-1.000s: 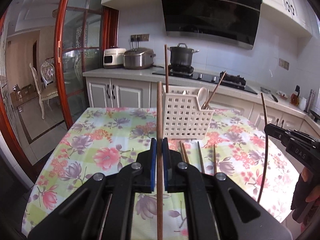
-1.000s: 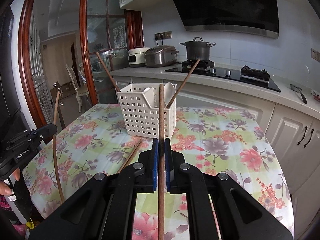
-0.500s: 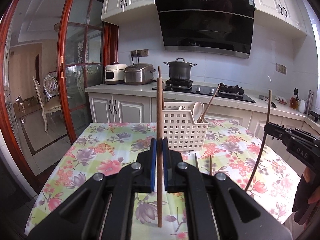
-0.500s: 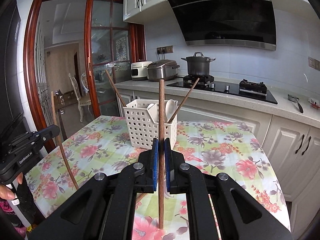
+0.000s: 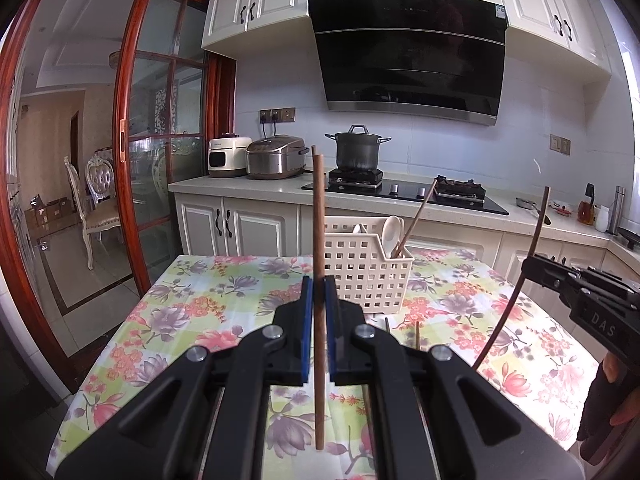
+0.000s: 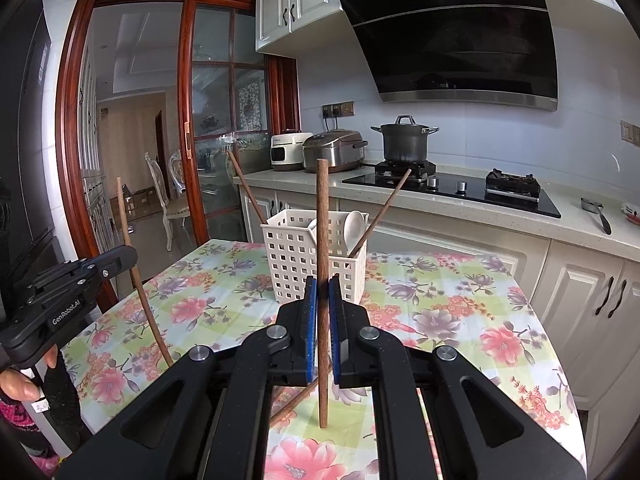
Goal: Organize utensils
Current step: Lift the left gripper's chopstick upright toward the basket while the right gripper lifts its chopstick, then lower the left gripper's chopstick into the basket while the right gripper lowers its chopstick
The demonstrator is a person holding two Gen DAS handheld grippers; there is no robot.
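Basket [image 5: 366, 268] with spoons beyond two upright, clamped chopsticks [image 5: 319, 264].

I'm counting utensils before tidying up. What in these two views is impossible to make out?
- Chopsticks on the table: left wrist view, only their tips show past the left tongs; count unclear.
- Basket contents: right wrist view, its walls and the held chopstick hide the lower parts of the spoons.
- Items at the counter's far end: left wrist view, too small to identify.
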